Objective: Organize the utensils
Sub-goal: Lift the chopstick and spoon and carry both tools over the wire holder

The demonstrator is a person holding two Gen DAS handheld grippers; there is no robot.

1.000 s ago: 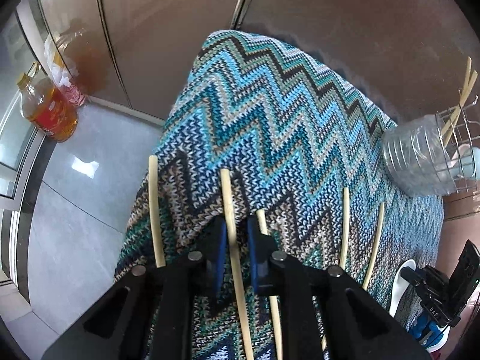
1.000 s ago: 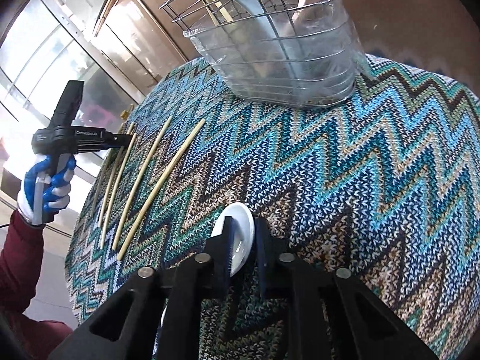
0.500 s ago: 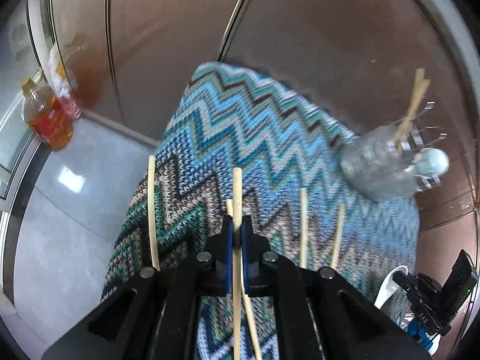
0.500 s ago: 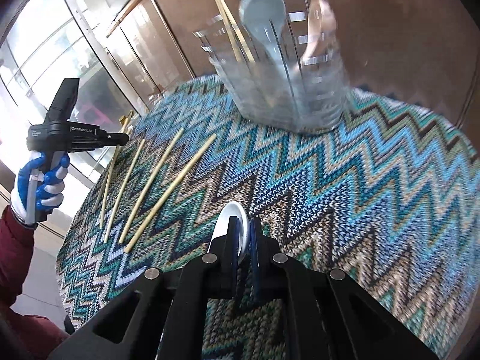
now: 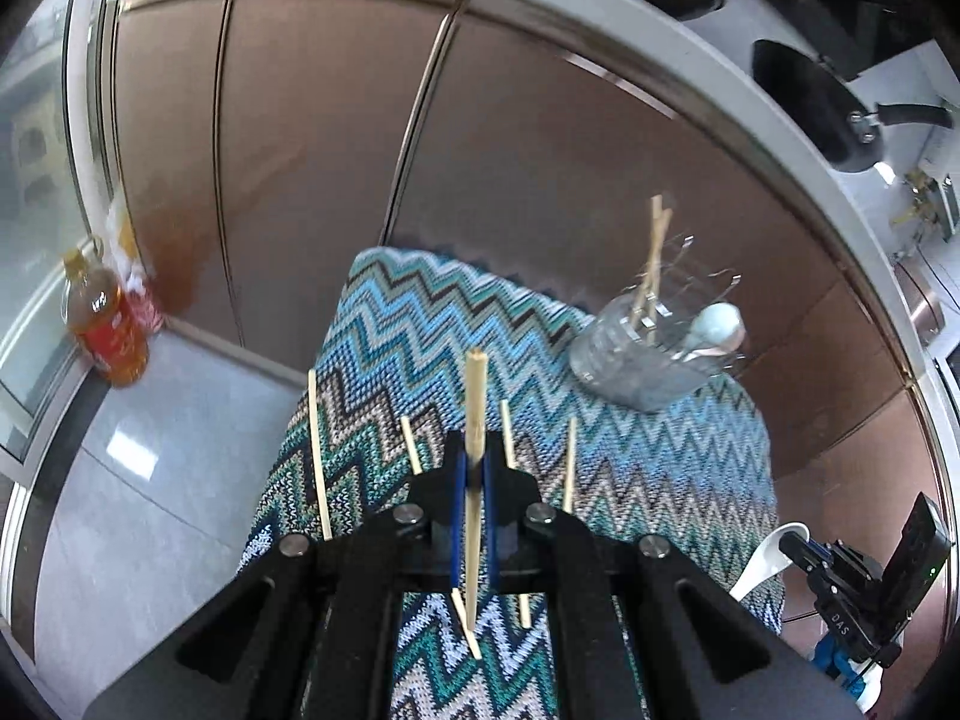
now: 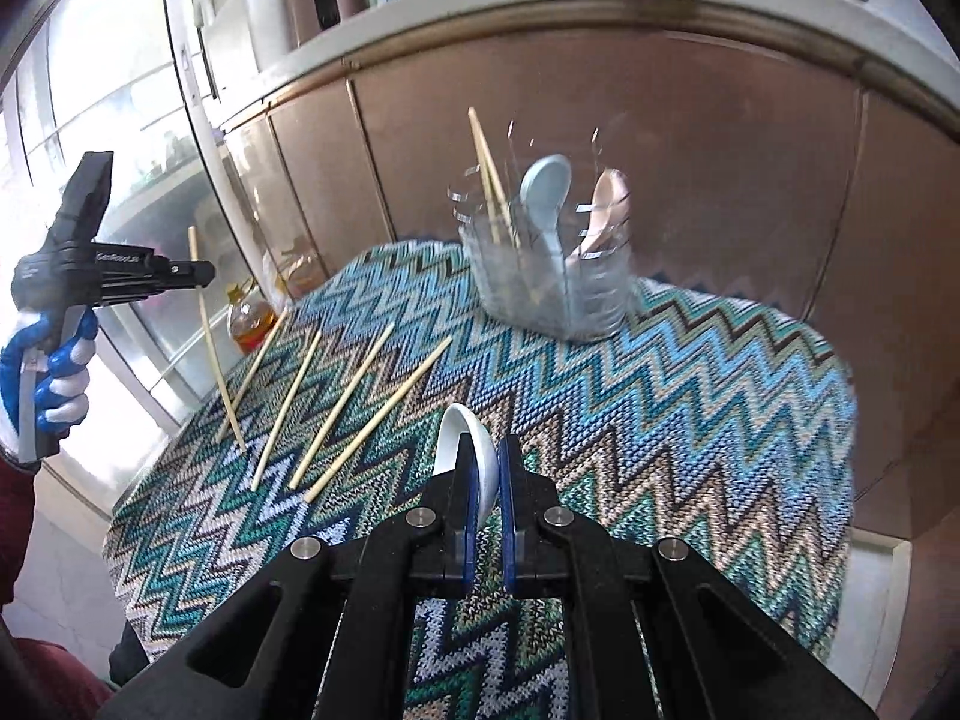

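My left gripper (image 5: 474, 450) is shut on a bamboo chopstick (image 5: 476, 387), held up off the zigzag cloth (image 5: 630, 468). Several more chopsticks (image 5: 318, 450) lie on the cloth below it. My right gripper (image 6: 487, 450) is shut on a white ceramic spoon (image 6: 453, 438), its bowl sticking up past the fingers. A wire-and-clear-plastic utensil holder (image 6: 546, 282) stands at the far side of the cloth with chopsticks and two spoons in it. In the right wrist view the left gripper (image 6: 204, 273) holds its chopstick (image 6: 210, 336) in the air, left of the loose chopsticks (image 6: 342, 408).
Brown cabinet doors (image 5: 510, 180) rise behind the table. An oil bottle (image 5: 105, 330) stands on the floor at the left. A gloved hand (image 6: 54, 360) and a dark red sleeve hold the left gripper. The other gripper and its spoon (image 5: 765, 561) show at lower right.
Both grippers closed, the left on a chopstick and the right on the white spoon, then rose from the cloth with them. The table and holder now look farther away.
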